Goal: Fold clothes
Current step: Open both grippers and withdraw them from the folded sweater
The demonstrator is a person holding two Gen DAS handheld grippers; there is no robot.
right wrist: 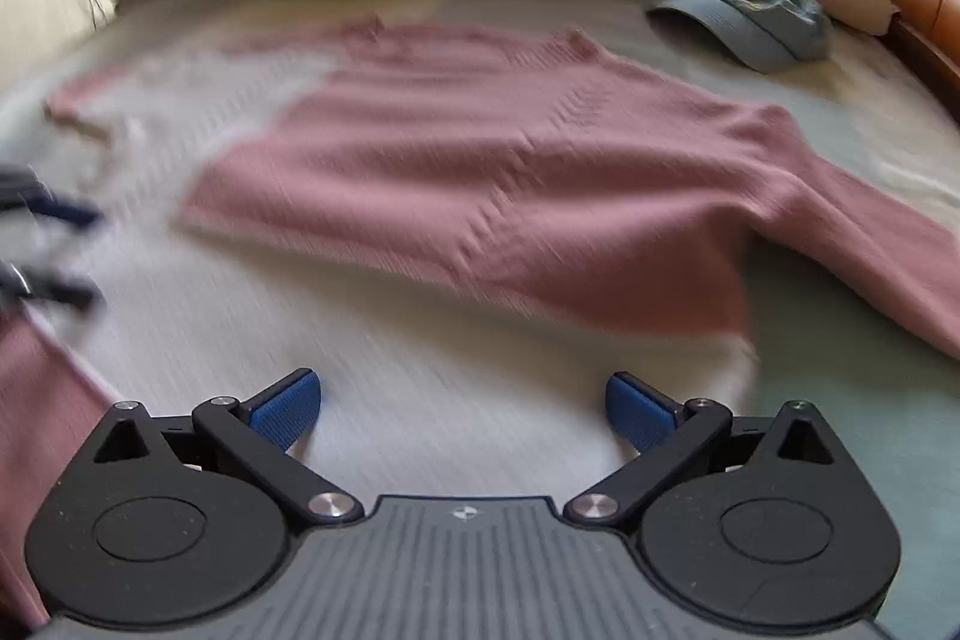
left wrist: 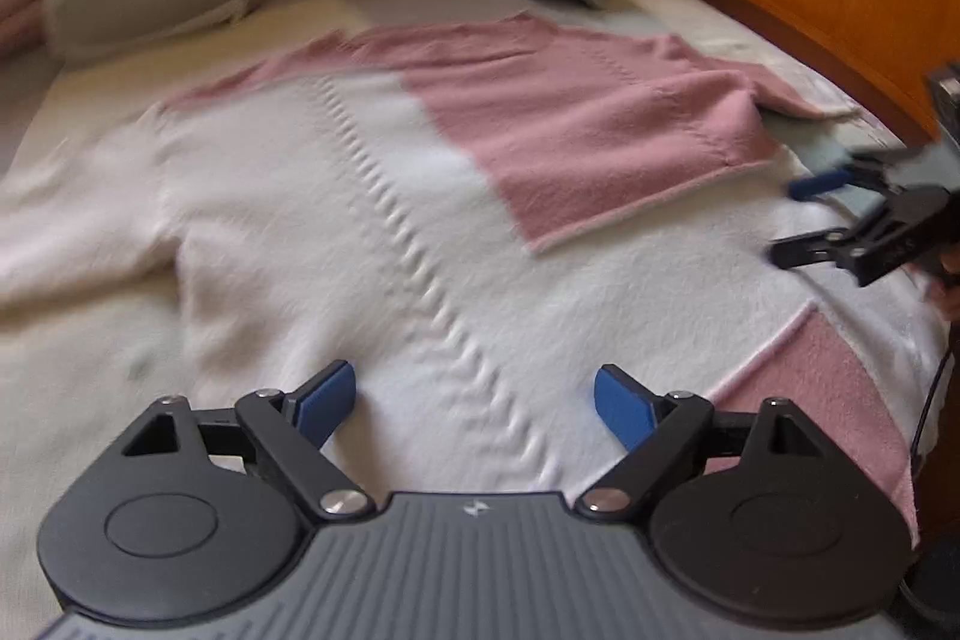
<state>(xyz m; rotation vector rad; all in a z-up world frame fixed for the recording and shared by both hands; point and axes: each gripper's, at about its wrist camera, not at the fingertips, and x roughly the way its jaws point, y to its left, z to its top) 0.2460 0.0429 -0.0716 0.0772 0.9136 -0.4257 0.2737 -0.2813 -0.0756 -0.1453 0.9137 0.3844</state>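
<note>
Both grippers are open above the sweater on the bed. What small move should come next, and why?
Probably lower the left gripper to the white sleeve lying spread to the side and pinch it. The pink sleeve already lies folded across the sweater, and both grippers are open and hold nothing.

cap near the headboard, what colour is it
Faded blue-grey, like washed denim; the cap shows best in the right wrist view.
</note>
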